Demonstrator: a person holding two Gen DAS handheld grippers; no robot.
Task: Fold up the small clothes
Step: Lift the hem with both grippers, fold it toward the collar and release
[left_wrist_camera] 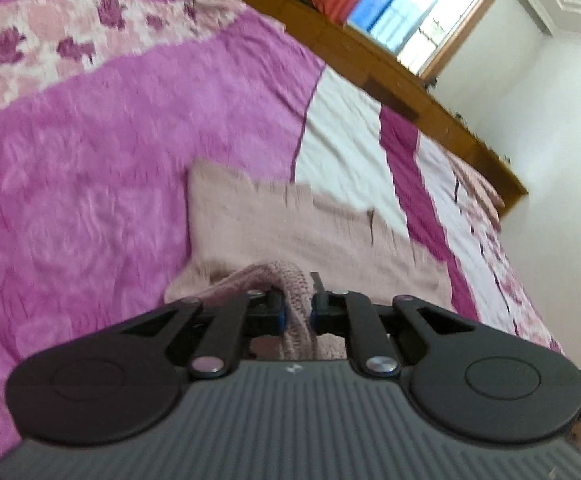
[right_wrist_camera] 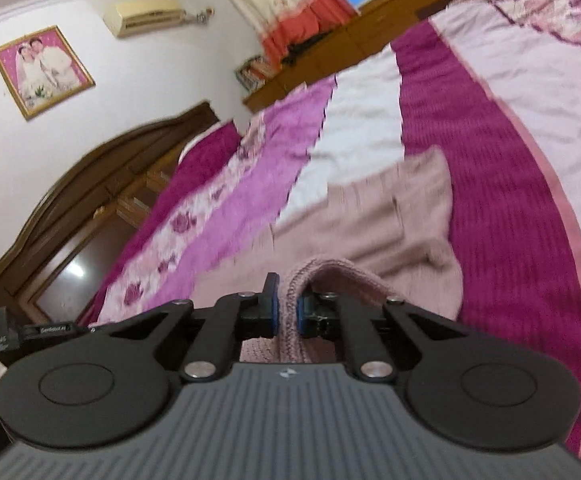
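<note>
Garment: a dusty-pink knit (left_wrist_camera: pixel 290 224) lies on the bed, its far part flat on the bedspread, its near edge raised into both grippers.
Left hand-held gripper (left_wrist_camera: pixel 296 312): closed on a bunched fold of the knit — the blue pads (left_wrist_camera: pixel 283 314) pinch it from both sides.
Right hand-held gripper (right_wrist_camera: pixel 286 314): likewise clamped on a ribbed edge of the same knit, which arches over the jaw tips.
Key relation: the free body of the knit stretches straight ahead of both grippers, away from the person; the held edge is the near one, so a fold would likely carry it forward over the flat part.
Long axis: I cannot tell it surely — the frames are blurred; the flat part seems to run across the left view and narrows toward a far corner in the right view.
Nearer hand: neither clearly; each holds its own spot on the near edge.
Material: soft, chunky knit with visible stitch rows at the pinch, limp and draping — likely to sag between the two grips.
Bed (right_wrist_camera: pixel 490 168): bedspread in magenta, white and lilac bands, some floral, plush and slightly wrinkled.
Surroundings: wooden headboard (right_wrist_camera: pixel 90 184), window (left_wrist_camera: pixel 422 12).
</note>
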